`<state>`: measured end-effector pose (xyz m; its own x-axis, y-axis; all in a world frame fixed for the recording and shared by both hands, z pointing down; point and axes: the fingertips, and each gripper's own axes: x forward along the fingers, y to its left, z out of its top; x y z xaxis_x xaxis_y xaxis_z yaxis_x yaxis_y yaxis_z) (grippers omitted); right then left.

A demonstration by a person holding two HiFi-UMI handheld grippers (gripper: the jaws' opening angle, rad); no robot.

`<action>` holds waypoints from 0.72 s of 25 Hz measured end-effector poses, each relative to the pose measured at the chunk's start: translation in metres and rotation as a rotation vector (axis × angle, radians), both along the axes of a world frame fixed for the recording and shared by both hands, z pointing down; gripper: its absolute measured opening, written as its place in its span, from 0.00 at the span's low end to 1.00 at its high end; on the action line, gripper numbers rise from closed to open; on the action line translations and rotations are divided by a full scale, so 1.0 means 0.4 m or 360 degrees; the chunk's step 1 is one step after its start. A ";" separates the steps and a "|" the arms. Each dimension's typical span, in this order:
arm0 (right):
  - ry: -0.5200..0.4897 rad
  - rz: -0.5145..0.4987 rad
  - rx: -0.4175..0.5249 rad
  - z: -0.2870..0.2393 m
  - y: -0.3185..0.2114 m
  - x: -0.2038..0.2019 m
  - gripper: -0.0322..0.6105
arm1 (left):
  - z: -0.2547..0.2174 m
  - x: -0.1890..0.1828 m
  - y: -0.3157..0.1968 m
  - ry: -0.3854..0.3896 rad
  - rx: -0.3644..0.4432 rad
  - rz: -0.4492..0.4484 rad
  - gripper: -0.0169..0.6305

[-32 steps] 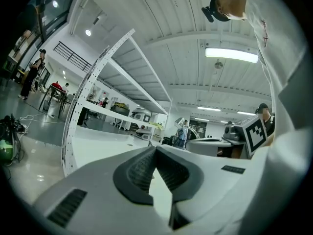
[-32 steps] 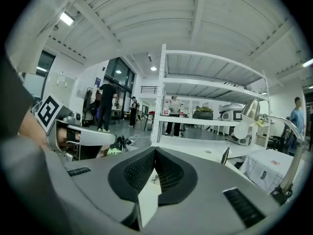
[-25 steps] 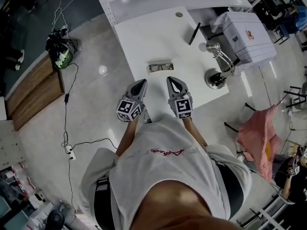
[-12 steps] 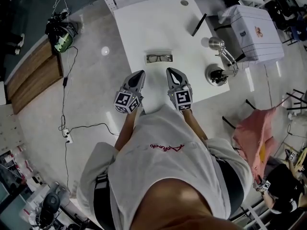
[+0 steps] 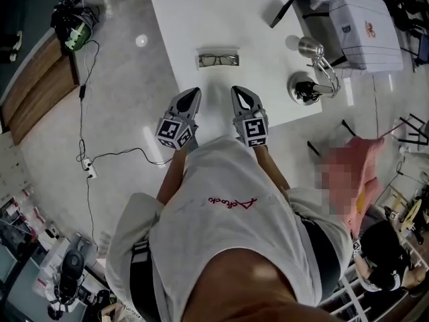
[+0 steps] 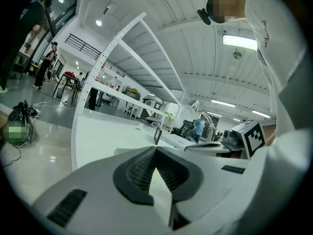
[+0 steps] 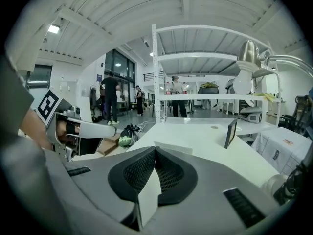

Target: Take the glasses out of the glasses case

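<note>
Task not started. The dark-framed glasses sit inside the pale rectangular glasses case, which lies flat on the white table, ahead of both grippers and roughly centred between them. The frames show through from above, so the case is either lidless, open or clear-topped; can't tell which from the head view. Nothing else visible in the case. Left gripper and right gripper hang side by side over the table's near edge, tips pointing at the case, with a strip of bare tabletop between them and it; neither touches it. Both pairs of jaws are closed tip to tip with nothing between the pads, as each gripper view shows plainly. All steps are left: close the gap, open the jaws, likely pin the case with one gripper, pinch the frame with the other, lift it clear. My guess is the thin frame needs a grip at the bridge or a temple, and the light case may slide if it isn't held. The other container is a white lidded box off the table's right side, closed, contents hidden. A silver desk lamp stands at the table's right edge, well clear of the case.
</note>
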<state>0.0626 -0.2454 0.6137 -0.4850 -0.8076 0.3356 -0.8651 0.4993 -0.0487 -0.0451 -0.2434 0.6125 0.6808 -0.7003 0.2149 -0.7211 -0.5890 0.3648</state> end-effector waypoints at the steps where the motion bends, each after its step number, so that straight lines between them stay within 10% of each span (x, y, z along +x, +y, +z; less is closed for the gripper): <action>1: 0.0002 -0.0007 -0.0019 0.011 0.006 -0.003 0.09 | 0.007 0.000 0.005 -0.0001 -0.0014 0.0000 0.02; 18: 0.0048 -0.0116 -0.0132 0.135 -0.064 -0.052 0.09 | 0.021 -0.032 0.046 0.0007 -0.0057 -0.0085 0.02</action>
<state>0.0419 -0.2711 0.6676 -0.5301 -0.7394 0.4152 -0.8284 0.5561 -0.0672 -0.0579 -0.2250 0.6210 0.6434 -0.7277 0.2375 -0.7497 -0.5363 0.3878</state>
